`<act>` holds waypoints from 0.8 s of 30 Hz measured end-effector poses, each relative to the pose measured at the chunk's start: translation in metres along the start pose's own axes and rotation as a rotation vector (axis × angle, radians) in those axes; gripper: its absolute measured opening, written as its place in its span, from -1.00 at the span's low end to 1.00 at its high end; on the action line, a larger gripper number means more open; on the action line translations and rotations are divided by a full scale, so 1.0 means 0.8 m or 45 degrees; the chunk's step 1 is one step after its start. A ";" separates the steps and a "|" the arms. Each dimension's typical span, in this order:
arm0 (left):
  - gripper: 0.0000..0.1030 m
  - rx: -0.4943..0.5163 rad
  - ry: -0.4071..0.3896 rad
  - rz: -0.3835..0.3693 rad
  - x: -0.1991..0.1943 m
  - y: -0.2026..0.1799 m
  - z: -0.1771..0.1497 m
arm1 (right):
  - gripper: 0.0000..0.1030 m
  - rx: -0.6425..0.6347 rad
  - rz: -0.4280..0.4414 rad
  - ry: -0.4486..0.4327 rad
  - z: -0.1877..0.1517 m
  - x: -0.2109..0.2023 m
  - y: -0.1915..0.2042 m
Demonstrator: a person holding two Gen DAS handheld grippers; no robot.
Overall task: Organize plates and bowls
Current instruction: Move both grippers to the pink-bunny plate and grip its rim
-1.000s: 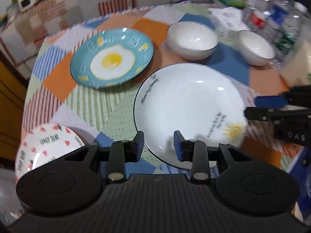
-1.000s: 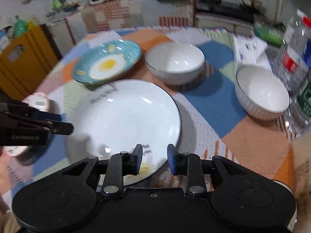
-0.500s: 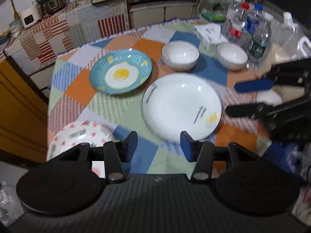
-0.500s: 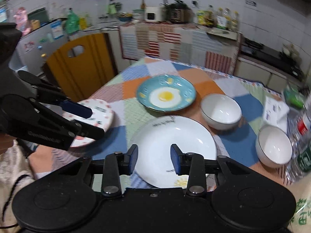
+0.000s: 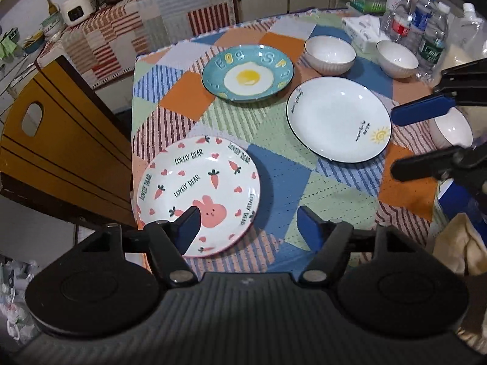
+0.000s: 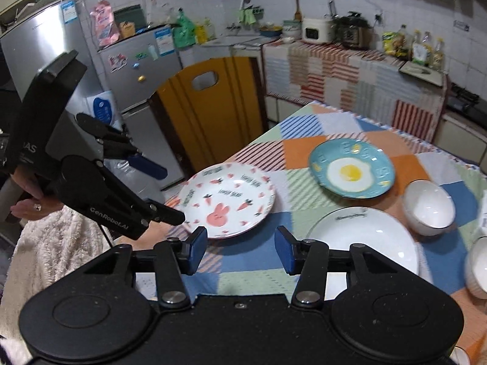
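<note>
Your left gripper (image 5: 248,226) hangs over the near edge of the worktop (image 5: 341,194), its jaws having just been opening; they stand wide now with nothing between them. At the left, below that gripper's left finger, sits the rabbit plate (image 5: 197,194), printed with carrots and hearts, close to the worktop's near left corner. Farther back and to the right lies the egg plate (image 5: 247,76), teal with a fried egg at its centre. Just right of it, nearer you, is the white plate (image 5: 338,118), black-rimmed with a small sun, apart from the egg plate. Behind these stand two white bowls (image 5: 330,54), side by side and apart, with water bottles (image 5: 423,30) beyond them. A third bowl (image 5: 452,127) sits at the right edge, partly hidden behind your right gripper (image 6: 240,251). Its jaws have also just been opening and are empty, parted above the cloth between the rabbit plate and the white plate.
</note>
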State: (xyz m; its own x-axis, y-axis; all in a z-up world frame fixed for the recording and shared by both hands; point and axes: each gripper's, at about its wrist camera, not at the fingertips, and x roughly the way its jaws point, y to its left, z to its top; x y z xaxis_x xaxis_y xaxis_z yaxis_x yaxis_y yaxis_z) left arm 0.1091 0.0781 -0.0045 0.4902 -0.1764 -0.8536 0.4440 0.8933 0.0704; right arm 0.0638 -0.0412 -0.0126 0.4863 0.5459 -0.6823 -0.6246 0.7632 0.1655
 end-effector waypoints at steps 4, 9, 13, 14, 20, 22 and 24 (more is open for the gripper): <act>0.37 -0.010 -0.084 -0.005 0.002 0.022 -0.008 | 0.36 -0.014 0.029 -0.029 0.001 0.020 0.010; 0.37 -0.010 -0.085 0.019 0.028 0.057 -0.010 | 0.36 -0.070 -0.019 -0.096 0.004 0.062 0.010; 0.34 0.044 -0.054 0.044 0.061 0.081 -0.013 | 0.37 -0.033 -0.004 -0.156 0.004 0.103 -0.002; 0.30 0.049 -0.046 0.050 0.069 0.086 -0.014 | 0.37 -0.037 -0.002 -0.182 0.002 0.113 -0.005; 0.28 -0.025 0.023 0.059 0.121 0.118 -0.021 | 0.35 -0.081 -0.174 -0.147 0.002 0.181 -0.019; 0.28 -0.092 0.034 0.038 0.133 0.132 -0.024 | 0.34 -0.011 -0.169 -0.124 0.003 0.198 -0.030; 0.24 -0.177 0.085 0.008 0.150 0.148 -0.029 | 0.34 0.064 -0.138 -0.109 0.003 0.210 -0.037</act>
State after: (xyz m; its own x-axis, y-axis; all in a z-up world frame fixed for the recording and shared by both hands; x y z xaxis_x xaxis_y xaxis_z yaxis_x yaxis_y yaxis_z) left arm 0.2033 0.1724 -0.1106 0.4400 -0.1467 -0.8859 0.3307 0.9437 0.0080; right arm 0.1656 0.0287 -0.1300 0.6008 0.4852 -0.6353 -0.5355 0.8344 0.1309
